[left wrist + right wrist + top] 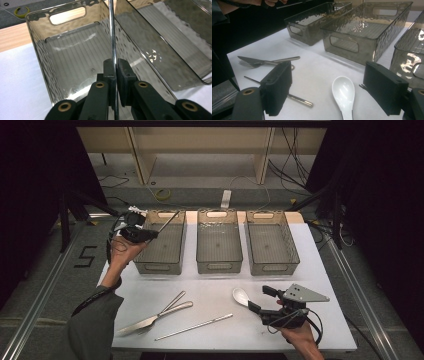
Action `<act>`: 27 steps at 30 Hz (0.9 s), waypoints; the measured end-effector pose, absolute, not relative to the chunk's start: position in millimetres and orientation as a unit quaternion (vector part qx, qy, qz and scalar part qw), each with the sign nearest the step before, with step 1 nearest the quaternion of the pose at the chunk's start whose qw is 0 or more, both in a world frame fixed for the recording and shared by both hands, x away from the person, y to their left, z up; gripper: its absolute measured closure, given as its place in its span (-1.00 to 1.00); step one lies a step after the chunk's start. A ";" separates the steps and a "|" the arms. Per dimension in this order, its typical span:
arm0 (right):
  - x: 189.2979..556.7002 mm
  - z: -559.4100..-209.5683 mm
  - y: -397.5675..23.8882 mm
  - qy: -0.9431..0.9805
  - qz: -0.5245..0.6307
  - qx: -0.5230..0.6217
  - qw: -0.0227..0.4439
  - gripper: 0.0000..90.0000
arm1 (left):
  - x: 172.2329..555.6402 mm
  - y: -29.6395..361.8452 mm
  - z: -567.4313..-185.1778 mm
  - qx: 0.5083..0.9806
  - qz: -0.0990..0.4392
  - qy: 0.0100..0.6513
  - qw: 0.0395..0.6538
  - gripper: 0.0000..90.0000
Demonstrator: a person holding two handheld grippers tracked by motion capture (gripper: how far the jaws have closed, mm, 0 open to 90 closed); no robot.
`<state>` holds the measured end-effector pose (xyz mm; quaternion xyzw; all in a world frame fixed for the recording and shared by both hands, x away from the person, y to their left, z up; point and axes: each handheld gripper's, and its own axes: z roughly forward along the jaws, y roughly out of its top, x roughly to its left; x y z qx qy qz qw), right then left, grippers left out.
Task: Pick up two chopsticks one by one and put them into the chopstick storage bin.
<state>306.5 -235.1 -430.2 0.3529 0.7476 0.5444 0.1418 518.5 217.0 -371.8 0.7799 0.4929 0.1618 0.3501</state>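
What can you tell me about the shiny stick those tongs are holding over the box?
The shiny stick is a thin, straight metal rod, silvery and mirror-like, probably a chopstick. The left tongs are shut on it partway along, so it juts out past their black pads. It hangs tilted over the leftmost smoky see-through box, its far end pointing toward the box's back edge. Apart from the pads, it seems to touch nothing.

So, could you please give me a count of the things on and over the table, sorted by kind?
Bins: 3, left, middle, right
Metal sticks: 2, one on the table, one held in the left claw over the left bin
Knife: 1
Fork: 1
White spoon: 1
Total: 8
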 end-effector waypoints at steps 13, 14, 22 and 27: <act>306.8 -430.5 -234.8 0.748 0.544 0.354 0.140 -0.47 | 533.3 221.8 -387.6 0.771 0.165 0.511 0.341 0.90; 306.8 -430.4 -234.8 0.748 0.544 0.355 0.140 -0.47 | 534.1 222.4 -389.2 0.771 0.166 0.513 0.339 0.90; 307.0 -430.7 -234.5 0.748 0.544 0.355 0.139 -0.46 | 541.3 220.5 -398.1 0.776 0.168 0.515 0.325 0.89; 307.3 -430.9 -234.5 0.747 0.545 0.355 0.137 -0.46 | 546.4 216.9 -401.2 0.774 0.165 0.518 0.326 0.87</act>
